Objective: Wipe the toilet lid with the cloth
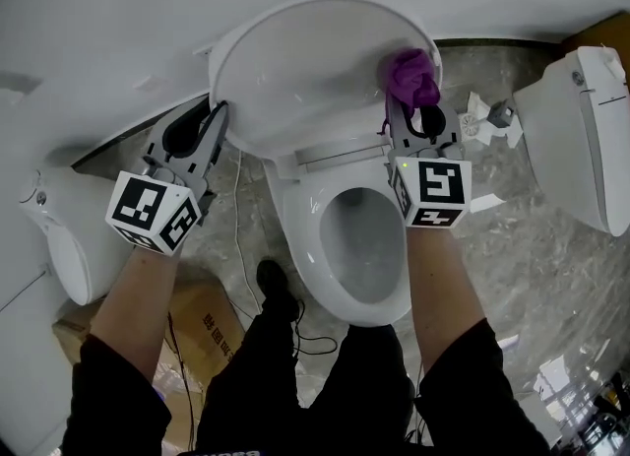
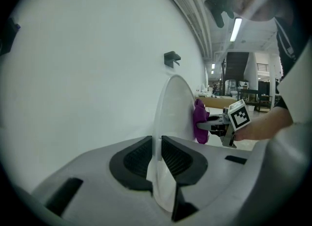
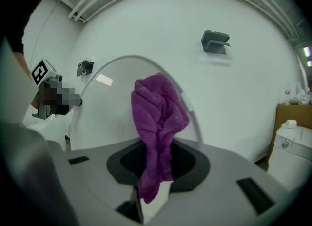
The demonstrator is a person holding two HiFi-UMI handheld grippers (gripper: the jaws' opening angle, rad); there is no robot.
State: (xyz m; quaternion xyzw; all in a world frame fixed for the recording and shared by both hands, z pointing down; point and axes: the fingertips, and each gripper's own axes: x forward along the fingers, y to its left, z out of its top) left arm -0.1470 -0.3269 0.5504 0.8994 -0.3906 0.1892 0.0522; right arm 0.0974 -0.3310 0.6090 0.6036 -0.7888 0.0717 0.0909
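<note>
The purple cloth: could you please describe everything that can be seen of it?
The purple cloth is a soft, nubby textile, like microfibre, bunched into loose folds. The right gripper pinches its lower part between closed jaws; a short tail hangs below them and the larger bunch stands above. The bunch lies against the inner face of the raised toilet lid, near the lid's upper right edge in the head view.
</note>
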